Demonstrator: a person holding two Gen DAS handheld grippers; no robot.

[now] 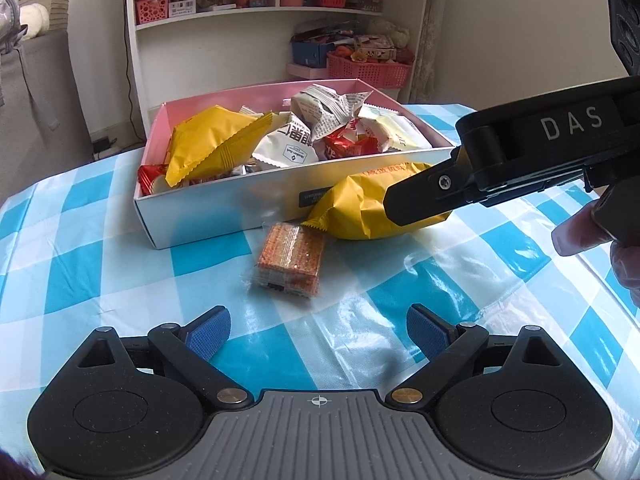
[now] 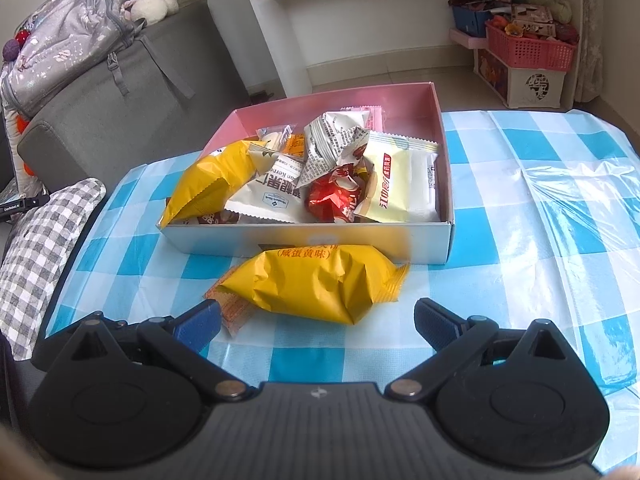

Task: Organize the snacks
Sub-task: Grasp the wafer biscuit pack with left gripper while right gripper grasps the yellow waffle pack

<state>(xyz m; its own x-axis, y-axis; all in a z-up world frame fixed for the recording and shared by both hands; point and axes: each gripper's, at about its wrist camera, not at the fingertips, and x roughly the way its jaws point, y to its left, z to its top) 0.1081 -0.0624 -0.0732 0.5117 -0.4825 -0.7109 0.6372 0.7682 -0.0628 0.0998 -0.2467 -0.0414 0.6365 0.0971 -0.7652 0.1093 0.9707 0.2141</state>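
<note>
A shallow box with a pink inside holds several snack packets; it also shows in the right wrist view. A yellow snack bag lies on the table against the box's front wall and also shows in the right wrist view. A clear-wrapped orange wafer pack lies in front of it; only its corner shows under the yellow bag. My left gripper is open, just short of the wafer pack. My right gripper is open, just short of the yellow bag, and shows from the side.
The table has a blue and white checked plastic cloth. A white shelf unit with baskets and pots stands behind. A grey sofa with a bag is at the left. A checked cushion lies by the table's left edge.
</note>
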